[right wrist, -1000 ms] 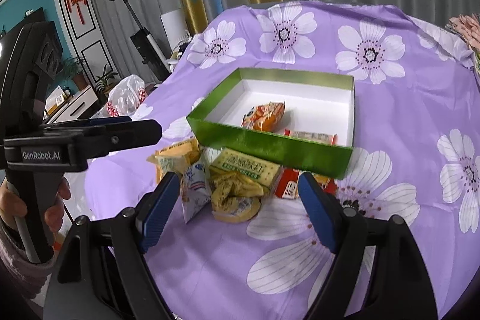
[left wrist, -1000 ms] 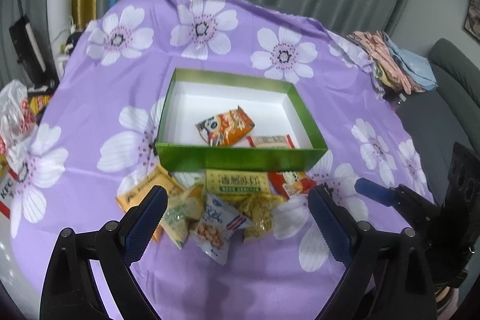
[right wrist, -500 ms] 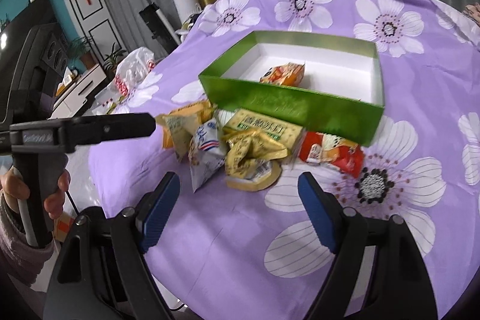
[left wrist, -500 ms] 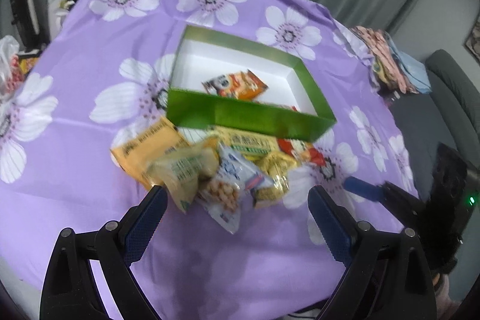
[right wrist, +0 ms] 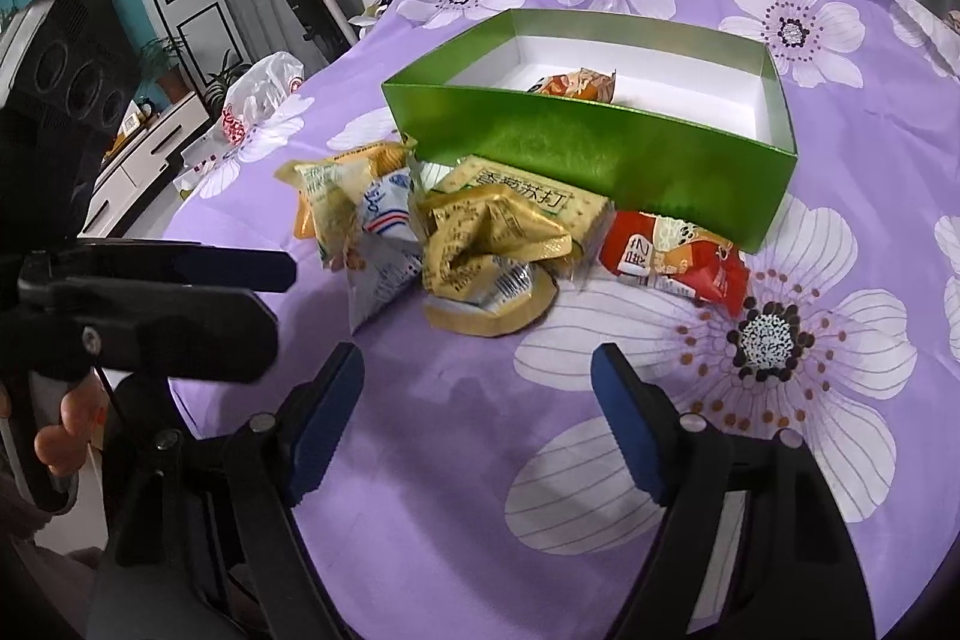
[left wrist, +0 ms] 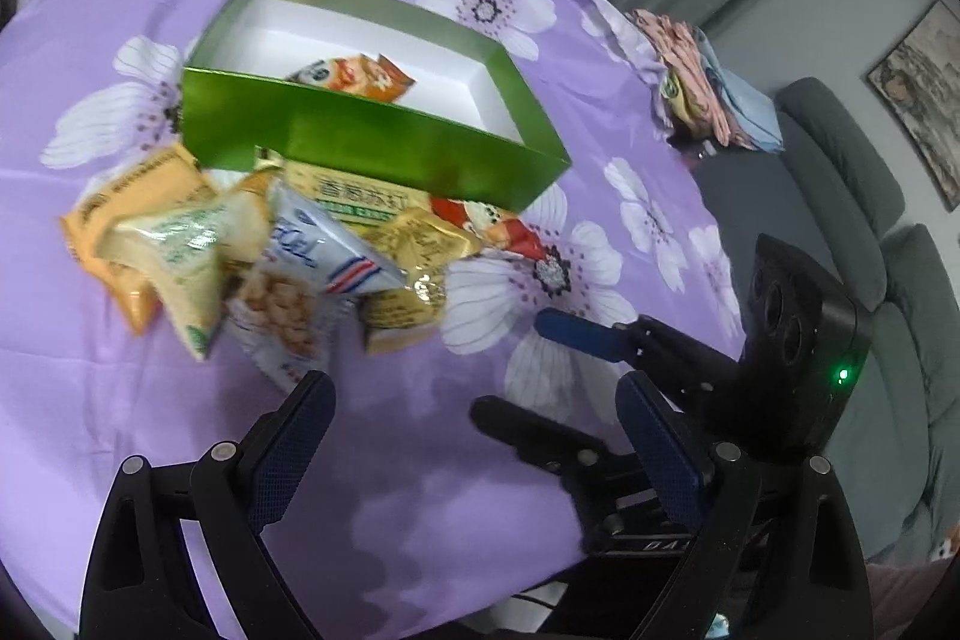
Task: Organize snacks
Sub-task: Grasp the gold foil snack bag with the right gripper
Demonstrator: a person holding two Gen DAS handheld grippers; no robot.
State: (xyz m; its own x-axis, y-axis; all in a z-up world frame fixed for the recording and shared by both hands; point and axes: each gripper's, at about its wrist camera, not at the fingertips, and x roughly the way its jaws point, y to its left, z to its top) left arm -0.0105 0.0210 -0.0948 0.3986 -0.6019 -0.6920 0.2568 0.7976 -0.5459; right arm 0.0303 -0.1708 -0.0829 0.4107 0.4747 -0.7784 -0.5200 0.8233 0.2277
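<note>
Both grippers have dropped closer to the snack pile (right wrist: 480, 244) by the green box (right wrist: 600, 148). Left gripper (left wrist: 474, 436) fingers are open and empty; right gripper (right wrist: 480, 400) fingers are closing on nothing yet, so a pickup looks next.

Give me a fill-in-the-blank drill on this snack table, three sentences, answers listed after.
1. The green box has a ____ inside.
2. The orange snack packet lies ____ the box, while the red packet lies outside it on the cloth.
3. The tablecloth is purple with white ____ printed on it.

Missing words: white; inside; flowers
</note>
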